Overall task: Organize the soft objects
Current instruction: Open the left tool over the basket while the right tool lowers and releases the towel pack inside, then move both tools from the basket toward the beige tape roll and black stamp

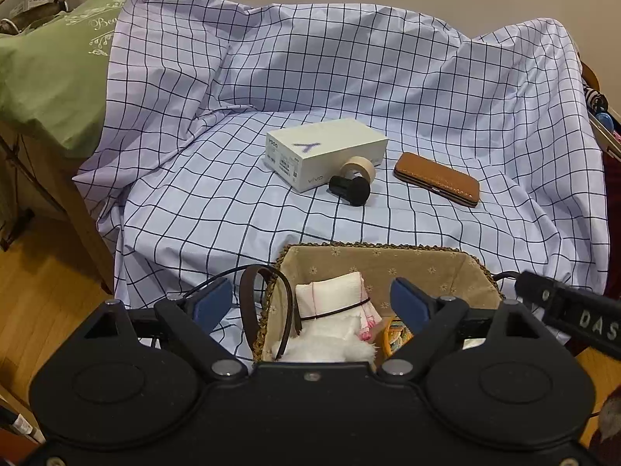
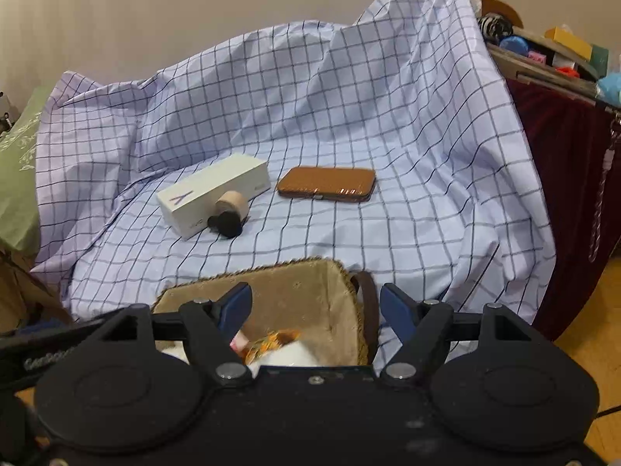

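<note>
A woven basket [image 1: 372, 250] with beige flowered lining sits at the near edge of the checked cloth; it also shows in the right wrist view [image 2: 271, 275]. Inside lie a white folded cloth [image 1: 330, 291], a white fluffy item [image 1: 322, 347] and an orange patterned piece [image 1: 396, 334], which the right wrist view also shows [image 2: 271, 339]. My left gripper [image 1: 310, 303] is open above the basket's near left side, holding nothing. My right gripper [image 2: 315, 306] is open over the basket's near right side, holding nothing.
On the blue checked cloth [image 1: 194, 194] lie a white phone box [image 1: 326, 151], a tape roll [image 1: 359, 169], a black cylinder [image 1: 349, 190] and a brown leather case [image 1: 436, 184]. A green pillow [image 1: 54, 77] is at the left, cluttered shelves [image 2: 551, 54] at the right.
</note>
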Demonstrator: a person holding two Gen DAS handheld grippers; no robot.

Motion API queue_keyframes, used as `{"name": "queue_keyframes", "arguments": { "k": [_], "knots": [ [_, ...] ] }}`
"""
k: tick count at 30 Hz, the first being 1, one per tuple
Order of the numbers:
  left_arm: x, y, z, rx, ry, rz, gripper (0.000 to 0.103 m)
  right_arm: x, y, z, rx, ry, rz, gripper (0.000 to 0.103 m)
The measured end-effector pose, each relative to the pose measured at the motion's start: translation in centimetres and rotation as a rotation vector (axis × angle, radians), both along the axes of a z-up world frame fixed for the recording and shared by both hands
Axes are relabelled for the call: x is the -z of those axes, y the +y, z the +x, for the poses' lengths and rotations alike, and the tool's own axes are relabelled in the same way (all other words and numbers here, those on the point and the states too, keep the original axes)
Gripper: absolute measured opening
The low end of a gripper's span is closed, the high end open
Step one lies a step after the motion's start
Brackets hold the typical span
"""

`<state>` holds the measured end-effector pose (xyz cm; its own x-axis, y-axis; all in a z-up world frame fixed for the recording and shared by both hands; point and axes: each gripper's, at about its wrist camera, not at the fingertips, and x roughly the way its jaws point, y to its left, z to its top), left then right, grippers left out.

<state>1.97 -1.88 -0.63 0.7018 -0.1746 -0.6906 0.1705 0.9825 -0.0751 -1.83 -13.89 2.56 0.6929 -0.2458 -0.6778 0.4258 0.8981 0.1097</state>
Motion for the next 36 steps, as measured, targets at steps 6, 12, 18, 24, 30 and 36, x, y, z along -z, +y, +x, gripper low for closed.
{"name": "queue_keyframes", "arguments": {
  "k": [6, 12, 18, 24, 30, 36],
  "knots": [
    [0.0, -0.2, 0.7, -0.015, -0.029, 0.039, 0.097, 0.6, -0.5, 1.8, 0.032, -0.021, -0.107, 0.074],
    [0.9, -1.0, 2.4, -0.003, -0.023, 0.093, 0.097, 2.1, -1.2, 4.4, 0.044, 0.008, -0.204, 0.075],
    [2.0, -1.9, 4.6, 0.012, 0.007, 0.115, 0.097, 3.6, -1.6, 7.5, 0.020, 0.057, -0.228, 0.075],
    [2.7, -2.5, 6.9, 0.023, 0.034, 0.123, 0.097, 5.1, -1.8, 11.5, -0.015, 0.105, -0.230, 0.075],
    [3.5, -2.9, 9.3, 0.031, 0.061, 0.119, 0.097, 6.3, -1.9, 15.9, -0.051, 0.142, -0.224, 0.076],
    [4.6, -2.9, 12.0, 0.030, 0.088, 0.115, 0.097, 6.7, -2.5, 19.9, -0.064, 0.150, -0.216, 0.077]
  ]
}}
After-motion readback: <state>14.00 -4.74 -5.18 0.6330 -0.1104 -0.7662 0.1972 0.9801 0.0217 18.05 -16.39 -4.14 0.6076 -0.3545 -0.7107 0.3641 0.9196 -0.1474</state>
